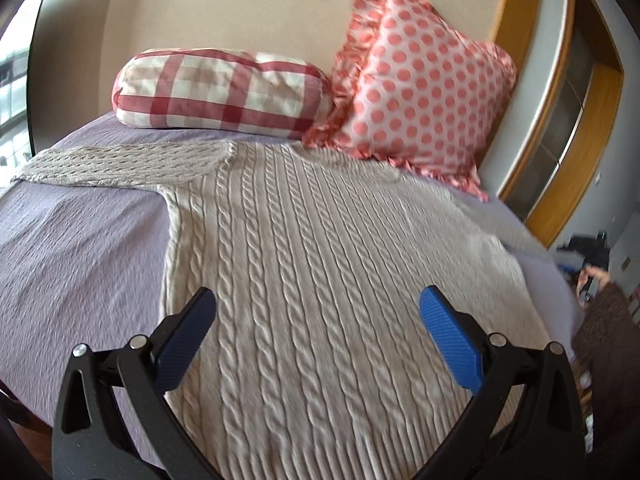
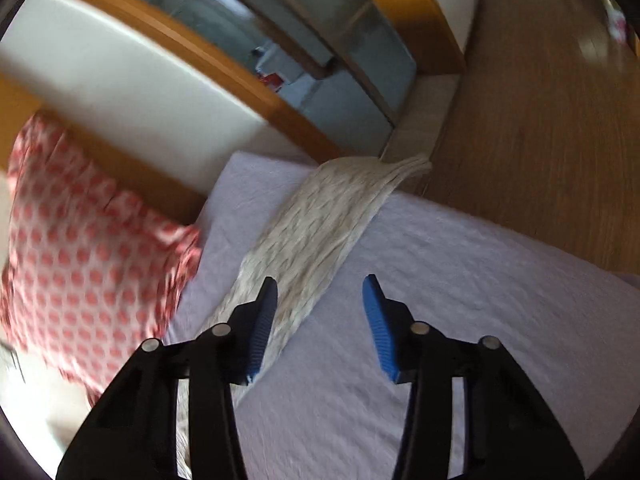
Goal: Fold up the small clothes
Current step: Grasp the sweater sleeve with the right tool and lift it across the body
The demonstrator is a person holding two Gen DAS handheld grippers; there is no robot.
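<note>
Left hand-held gripper and right hand-held gripper gape empty above the sweater, its hem cut off.

- The sweater lay flat on the bed, its body running from the near edge toward the pillows.
- One sleeve stretched out to the left across the bed.
- The other sleeve reached to the bed's far edge, its cuff hanging over the floor.
- Two pillows stood behind the sweater: the bolster on the left, the cushion on the right, leaning against the headboard.
- The cushion's lower edge overlapped the sweater's top.
</note>
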